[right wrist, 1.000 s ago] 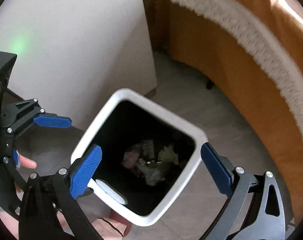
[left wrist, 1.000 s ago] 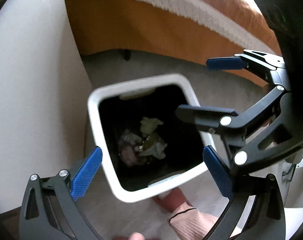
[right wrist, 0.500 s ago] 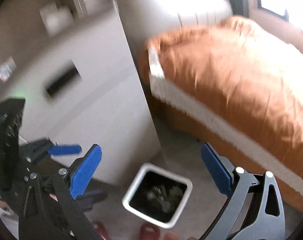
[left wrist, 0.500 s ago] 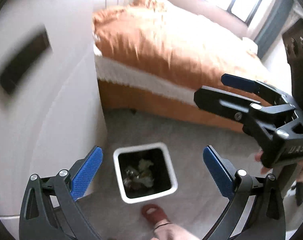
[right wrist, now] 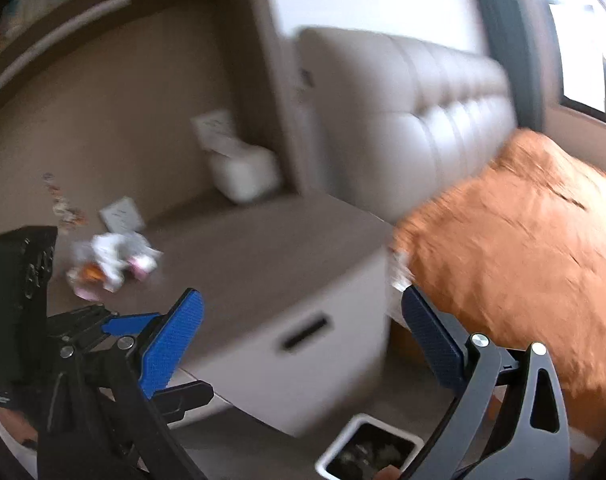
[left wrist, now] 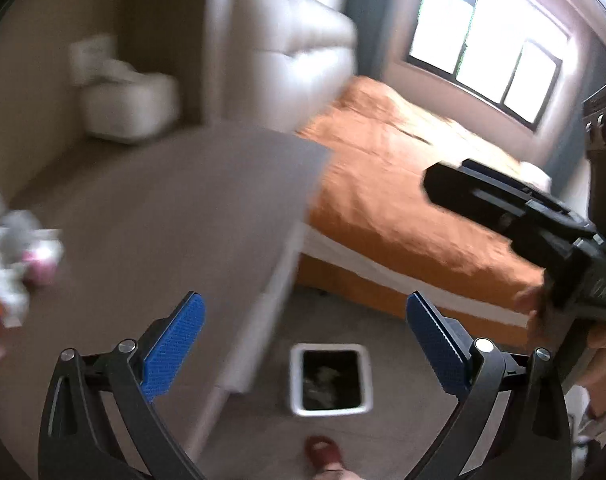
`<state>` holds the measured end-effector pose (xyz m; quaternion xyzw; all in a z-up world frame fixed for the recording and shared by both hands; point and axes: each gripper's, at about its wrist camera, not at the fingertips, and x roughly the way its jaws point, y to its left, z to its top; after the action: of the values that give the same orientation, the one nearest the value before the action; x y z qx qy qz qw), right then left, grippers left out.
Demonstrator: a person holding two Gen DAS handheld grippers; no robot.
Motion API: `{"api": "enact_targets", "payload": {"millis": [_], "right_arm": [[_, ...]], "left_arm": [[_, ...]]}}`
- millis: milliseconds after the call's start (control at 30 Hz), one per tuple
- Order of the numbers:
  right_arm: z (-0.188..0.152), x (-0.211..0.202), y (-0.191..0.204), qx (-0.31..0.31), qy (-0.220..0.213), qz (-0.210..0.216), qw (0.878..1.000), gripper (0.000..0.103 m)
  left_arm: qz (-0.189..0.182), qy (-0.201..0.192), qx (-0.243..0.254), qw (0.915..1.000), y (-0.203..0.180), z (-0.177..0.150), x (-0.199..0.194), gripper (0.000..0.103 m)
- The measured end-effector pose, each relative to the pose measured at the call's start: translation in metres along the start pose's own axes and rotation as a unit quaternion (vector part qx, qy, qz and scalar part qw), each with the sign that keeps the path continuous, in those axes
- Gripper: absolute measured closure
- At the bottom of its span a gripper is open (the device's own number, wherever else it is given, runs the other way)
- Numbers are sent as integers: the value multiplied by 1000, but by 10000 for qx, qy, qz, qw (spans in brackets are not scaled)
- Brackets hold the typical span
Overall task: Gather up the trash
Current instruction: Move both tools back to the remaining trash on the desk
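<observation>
Both the left gripper (left wrist: 301, 344) and right gripper (right wrist: 303, 344) gape empty; some crumpled trash lies in the bin (left wrist: 330, 380) below the fingers; a trash pile (right wrist: 111, 264) waits on the nightstand (right wrist: 255, 248), up-left of the fingertips, uncollected.

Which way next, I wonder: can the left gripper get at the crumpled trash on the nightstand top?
Probably yes. The left gripper is open and empty, and the bare nightstand top lies between it and the crumpled trash; nothing stands in the way.
</observation>
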<state>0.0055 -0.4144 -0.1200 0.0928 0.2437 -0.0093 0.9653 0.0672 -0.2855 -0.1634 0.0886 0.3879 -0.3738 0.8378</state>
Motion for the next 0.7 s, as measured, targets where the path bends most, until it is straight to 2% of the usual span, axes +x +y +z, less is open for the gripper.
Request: {"api": "enact_targets", "payload": {"millis": [133,233,333,567,700], "right_arm": [[21,16,53,-338,-83,427,9985,4],[28,31,96,-587,-55,757,9954,4],[30,46,132,-750,64,1062,9915,4],[20,81,209,-1152,445,1679,9780,4],[8,102,243,-1269,661,1956,9702,4]], "left_arm": [[721,-235,-284,9967,51,-3,-44,5],[1320,-383,-526,9891,95,-12,-78,5],[1613,-422,-758,9831,128,-20,-100,5],[2354,-474,-1275,9623,205,-58,-139,5],[2520,-386,-1204,9594,247,-75,-138,5]]}}
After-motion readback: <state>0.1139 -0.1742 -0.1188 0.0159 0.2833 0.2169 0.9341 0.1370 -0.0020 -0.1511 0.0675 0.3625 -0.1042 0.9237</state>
